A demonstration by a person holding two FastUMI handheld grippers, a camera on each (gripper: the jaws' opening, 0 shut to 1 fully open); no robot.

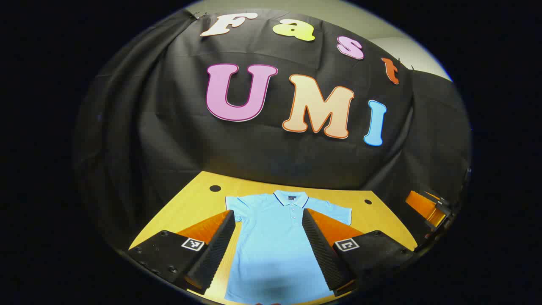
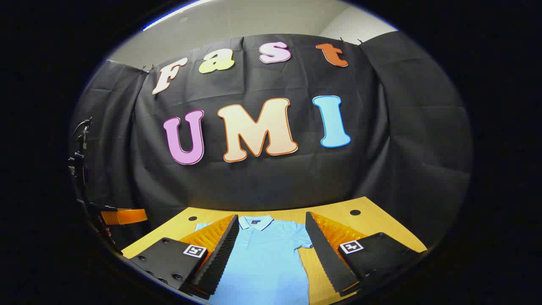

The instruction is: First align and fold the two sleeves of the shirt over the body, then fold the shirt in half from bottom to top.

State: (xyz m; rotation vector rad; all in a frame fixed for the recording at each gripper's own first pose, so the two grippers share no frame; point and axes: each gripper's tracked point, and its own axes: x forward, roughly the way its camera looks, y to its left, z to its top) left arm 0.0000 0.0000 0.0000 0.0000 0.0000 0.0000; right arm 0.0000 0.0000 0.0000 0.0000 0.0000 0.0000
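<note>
On the worktop (image 1: 190, 203): shirt (image 1: 275, 241) lies flat, collar far, sleeves spread for folding.
Left tool (image 1: 269, 250): I hold it above the shirt's middle, fingers wide apart, gripping nothing.
Right tool (image 2: 271, 254): likewise spread and empty, poised over the right sleeve (image 2: 302, 239).
Stage: sleeves not yet folded.

Light-blue polo shirt (image 1: 275, 245) lies flat — sleeves spread, collar far

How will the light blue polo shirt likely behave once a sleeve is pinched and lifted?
The shirt lies flat on the table, so it is probably floppy and will drape from the pinch. It looks thin, likely light. Pushed, it would probably bunch rather than slide. Both the left hand-held gripper and right hand-held gripper are open above it.
</note>
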